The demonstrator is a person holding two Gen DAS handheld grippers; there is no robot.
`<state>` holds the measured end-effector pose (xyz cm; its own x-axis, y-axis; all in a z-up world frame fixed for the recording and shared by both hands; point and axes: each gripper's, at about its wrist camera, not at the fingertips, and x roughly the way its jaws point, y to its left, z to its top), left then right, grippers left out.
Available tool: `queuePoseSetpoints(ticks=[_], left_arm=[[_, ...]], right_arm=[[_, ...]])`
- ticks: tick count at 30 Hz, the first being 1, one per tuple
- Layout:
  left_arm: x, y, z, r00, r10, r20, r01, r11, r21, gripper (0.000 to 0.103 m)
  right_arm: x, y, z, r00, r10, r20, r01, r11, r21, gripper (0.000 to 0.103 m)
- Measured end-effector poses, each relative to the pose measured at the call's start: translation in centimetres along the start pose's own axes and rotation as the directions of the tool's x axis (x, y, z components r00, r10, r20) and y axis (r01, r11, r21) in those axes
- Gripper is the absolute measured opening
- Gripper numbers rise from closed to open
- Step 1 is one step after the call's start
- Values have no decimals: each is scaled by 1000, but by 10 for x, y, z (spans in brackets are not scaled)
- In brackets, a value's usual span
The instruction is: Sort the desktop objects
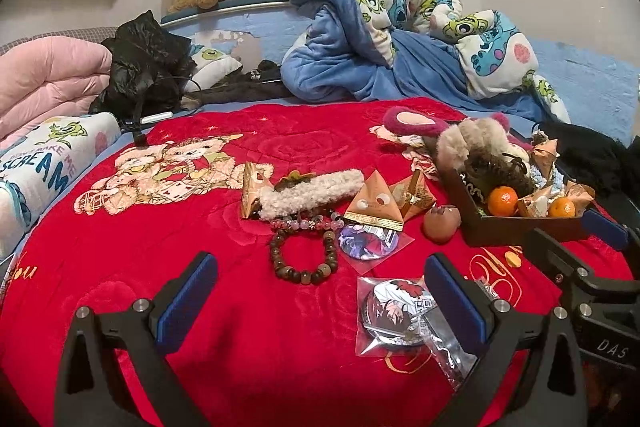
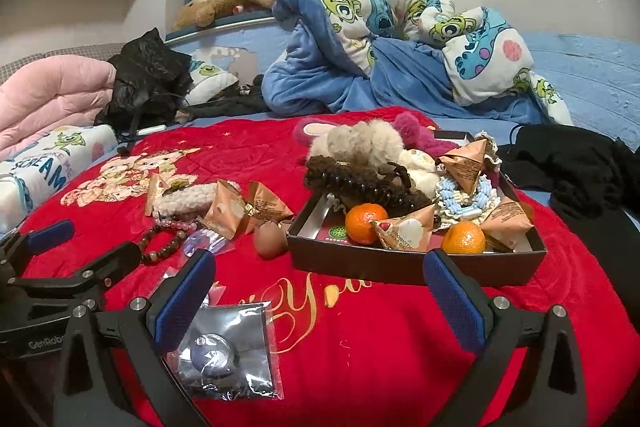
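Loose items lie on a red blanket [image 1: 256,323]: a brown bead bracelet [image 1: 303,255], a pink bead bracelet [image 1: 307,224], a white fuzzy hair clip [image 1: 311,193], orange triangular snack packets [image 1: 374,207], a brown egg-shaped toy [image 1: 441,223] and bagged round badges [image 1: 396,315]. A dark box [image 2: 416,269] holds two tangerines [image 2: 366,223], snack packets, furry hair clips and a blue-white scrunchie [image 2: 466,197]. My left gripper [image 1: 320,301] is open and empty, just short of the bracelet. My right gripper [image 2: 320,301] is open and empty, in front of the box, over a bagged badge [image 2: 224,351].
Pink quilt [image 1: 48,83], black plastic bag [image 1: 148,63] and a cartoon pillow [image 1: 44,163] lie at the left. A blue cartoon duvet [image 1: 400,39] is heaped behind. Black clothing [image 2: 576,167] lies right of the box. The other gripper shows at each view's edge.
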<state>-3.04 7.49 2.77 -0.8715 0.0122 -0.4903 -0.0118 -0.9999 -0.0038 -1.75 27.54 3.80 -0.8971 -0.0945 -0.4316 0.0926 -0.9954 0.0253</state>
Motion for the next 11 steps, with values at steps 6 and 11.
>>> queuePoseSetpoints(ticks=[6,11], left_arm=[[-1,0,0,1000,5,2,-5,1000,0,103],[2,0,-1,1000,10,-9,-10,1000,0,103]], right_arm=[[0,1,0,1000,6,-4,-6,1000,-6,103],[2,1,0,1000,3,-9,-3,1000,-7,103]])
